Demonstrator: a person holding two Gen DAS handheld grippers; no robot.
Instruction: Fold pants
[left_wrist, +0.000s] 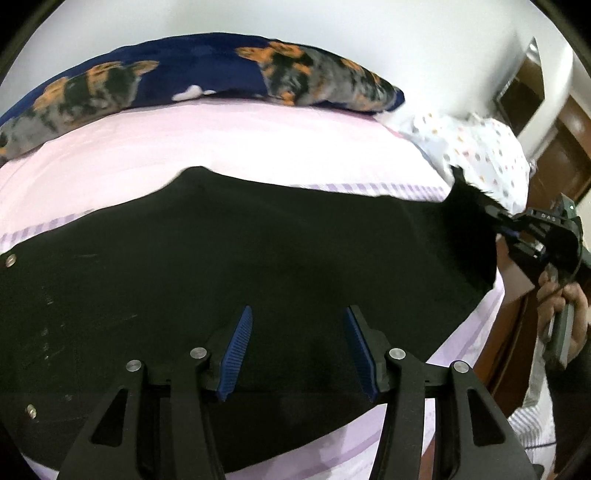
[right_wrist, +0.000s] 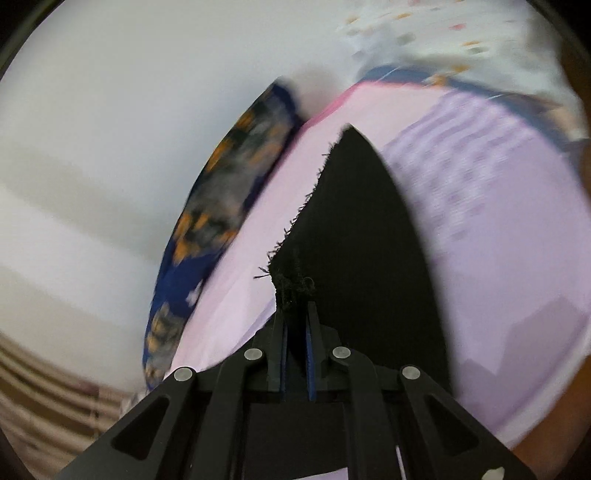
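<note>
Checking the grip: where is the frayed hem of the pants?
The frayed hem is clamped in the right claw, lifted over the pink sheet near the bed's right edge; the left wrist view shows it far right.

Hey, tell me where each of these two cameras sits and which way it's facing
Left wrist: sits on the left gripper, jaws open, looking down over the black pants on the bed; the right gripper and hand show at right.
Right wrist: sits on the right gripper, jaws shut on the pants' frayed hem, looking along the fabric; blurred.
Shared: pants, pink sheet, blue pillow.
</note>
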